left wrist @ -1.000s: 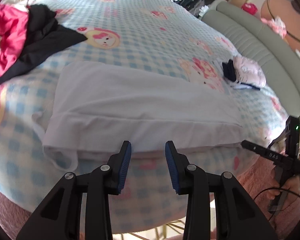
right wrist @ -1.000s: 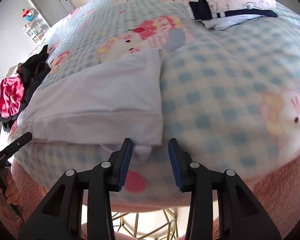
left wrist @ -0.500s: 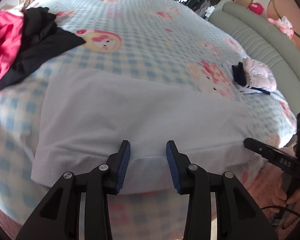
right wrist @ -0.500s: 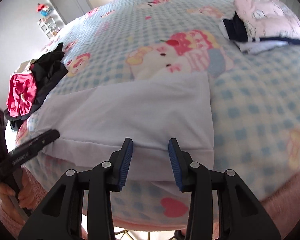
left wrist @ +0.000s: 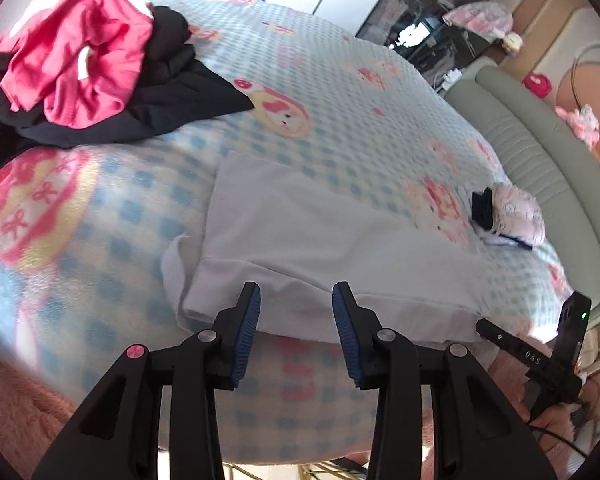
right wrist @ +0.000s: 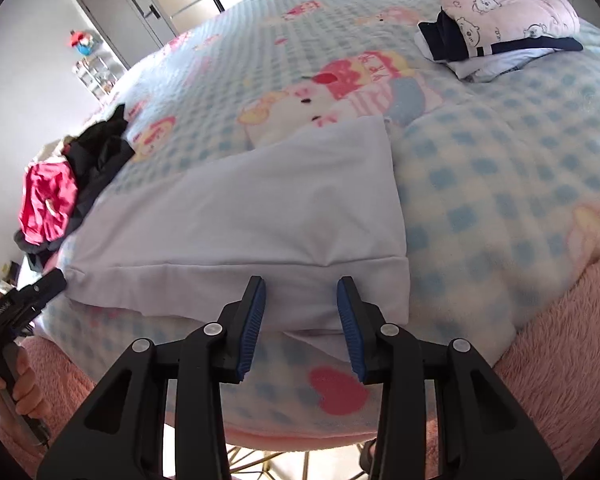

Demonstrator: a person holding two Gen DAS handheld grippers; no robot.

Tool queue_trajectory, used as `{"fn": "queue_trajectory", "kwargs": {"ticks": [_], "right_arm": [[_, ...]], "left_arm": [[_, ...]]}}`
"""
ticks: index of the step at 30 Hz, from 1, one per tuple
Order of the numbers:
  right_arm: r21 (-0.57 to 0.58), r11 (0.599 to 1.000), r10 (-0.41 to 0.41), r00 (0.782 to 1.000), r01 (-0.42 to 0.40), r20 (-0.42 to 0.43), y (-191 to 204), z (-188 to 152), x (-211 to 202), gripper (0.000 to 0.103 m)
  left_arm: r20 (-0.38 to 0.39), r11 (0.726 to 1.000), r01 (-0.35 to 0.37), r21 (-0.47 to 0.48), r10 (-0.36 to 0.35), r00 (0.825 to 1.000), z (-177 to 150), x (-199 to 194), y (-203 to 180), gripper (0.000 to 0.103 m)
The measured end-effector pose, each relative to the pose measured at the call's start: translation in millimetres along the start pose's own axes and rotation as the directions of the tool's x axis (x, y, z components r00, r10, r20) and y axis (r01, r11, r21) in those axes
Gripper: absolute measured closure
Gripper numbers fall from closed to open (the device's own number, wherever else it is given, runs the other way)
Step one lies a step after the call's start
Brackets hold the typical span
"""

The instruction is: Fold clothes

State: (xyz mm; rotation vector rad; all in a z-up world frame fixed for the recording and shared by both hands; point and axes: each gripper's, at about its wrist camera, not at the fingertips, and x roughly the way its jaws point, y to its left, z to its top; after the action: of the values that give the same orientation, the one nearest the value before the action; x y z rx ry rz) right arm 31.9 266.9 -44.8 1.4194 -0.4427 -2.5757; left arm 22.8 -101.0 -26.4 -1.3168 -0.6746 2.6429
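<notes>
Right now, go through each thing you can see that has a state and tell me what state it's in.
White garment: partly folded, flat at the bed's near edge.
Pink and black clothes: unfolded, heaped.
Folded stack: folded, near the headboard.
Left gripper: open, fingers empty, at the garment's near edge.
Right gripper: open, fingers empty, over the garment's hem.

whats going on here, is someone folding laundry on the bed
Yes. A person holds a left gripper and a right gripper, both open, poised at the near edge of a partly folded white garment on the checked blanket. Folded clothes sit farther back; a red and black pile waits.
</notes>
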Motion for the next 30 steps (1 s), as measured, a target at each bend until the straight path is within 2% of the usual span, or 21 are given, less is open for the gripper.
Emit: {"fn": "queue_trajectory", "kwargs": {"ticks": [3, 6, 8, 10, 12, 13, 16, 18, 21, 23, 26, 29, 30], "right_arm": [[-0.004, 0.999, 0.039, 0.998, -0.039, 0.053, 2.1, 0.0, -6.8, 0.065], [-0.004, 1.000, 0.030, 0.998, -0.030, 0.056, 2.6, -3.1, -3.1, 0.065], [0.002, 1.000, -0.001, 1.000, 0.001, 0.028, -0.3, -5.8, 3.7, 0.065], [-0.008, 1.000, -0.014, 1.000, 0.014, 0.025, -3.4, -8.9, 1.9, 0.067], [-0.008, 1.000, -0.018, 0.999, 0.019, 0.028, -9.2, -11.8, -2.2, 0.069], [0.000, 0.999, -0.035, 0.999, 0.035, 0.032, -13.8, -13.4, -4.5, 0.069], [0.059, 0.996, -0.076, 0.997, 0.074, 0.030, -34.4, -18.1, -10.6, 0.065], [0.129, 0.991, -0.033, 0.998, 0.026, 0.050, -51.1, -19.4, -17.9, 0.065], [0.139, 0.990, -0.024, 0.996, 0.012, 0.085, -58.0, -18.0, -21.8, 0.065], [0.127, 0.992, -0.036, 0.996, 0.026, 0.080, -58.1, -17.3, -16.9, 0.065], [0.126, 0.989, -0.076, 0.997, 0.072, 0.023, -57.1, -17.8, -3.8, 0.065], [0.135, 0.988, -0.085, 0.996, 0.080, 0.028, -52.8, -12.7, -9.3, 0.065], [0.135, 0.988, -0.086, 0.996, 0.081, 0.034, -50.4, -9.8, -12.6, 0.065]], "left_arm": [[0.008, 1.000, -0.016, -0.015, 0.016, 1.000, 9.0, -1.5, -4.6, 0.064], [-0.005, 1.000, 0.018, 0.004, -0.018, 1.000, 14.1, 7.5, -23.1, 0.064], [-0.013, 0.997, -0.025, 0.071, 0.026, 1.000, 11.0, 20.2, -39.6, 0.063], [-0.055, 0.993, -0.074, 0.090, 0.079, 0.995, 5.5, 38.5, -42.6, 0.063], [-0.102, 0.990, -0.129, 0.063, 0.135, 0.986, -1.0, 48.9, -32.0, 0.063], [-0.099, 0.992, -0.121, 0.038, 0.124, 0.987, -0.4, 46.1, -26.4, 0.064], [-0.077, 0.996, -0.081, -0.043, 0.078, 0.994, 3.0, 34.7, -9.7, 0.064], [-0.016, 0.996, -0.059, -0.063, 0.058, 0.998, 5.0, 24.4, -5.5, 0.063], [-0.009, 0.994, -0.063, -0.084, 0.062, 0.998, 5.9, 23.3, 0.0, 0.063], [-0.020, 0.992, -0.107, -0.068, 0.105, 0.994, 6.9, 28.2, 3.3, 0.063], [-0.008, 0.979, -0.184, -0.086, 0.184, 0.983, 2.7, 24.6, 18.7, 0.063], [0.062, 0.985, -0.093, -0.147, 0.103, 0.993, 5.0, 6.7, 33.7, 0.063], [0.093, 0.987, -0.104, -0.125, 0.116, 0.989, 6.7, 1.0, 32.0, 0.063]]}}
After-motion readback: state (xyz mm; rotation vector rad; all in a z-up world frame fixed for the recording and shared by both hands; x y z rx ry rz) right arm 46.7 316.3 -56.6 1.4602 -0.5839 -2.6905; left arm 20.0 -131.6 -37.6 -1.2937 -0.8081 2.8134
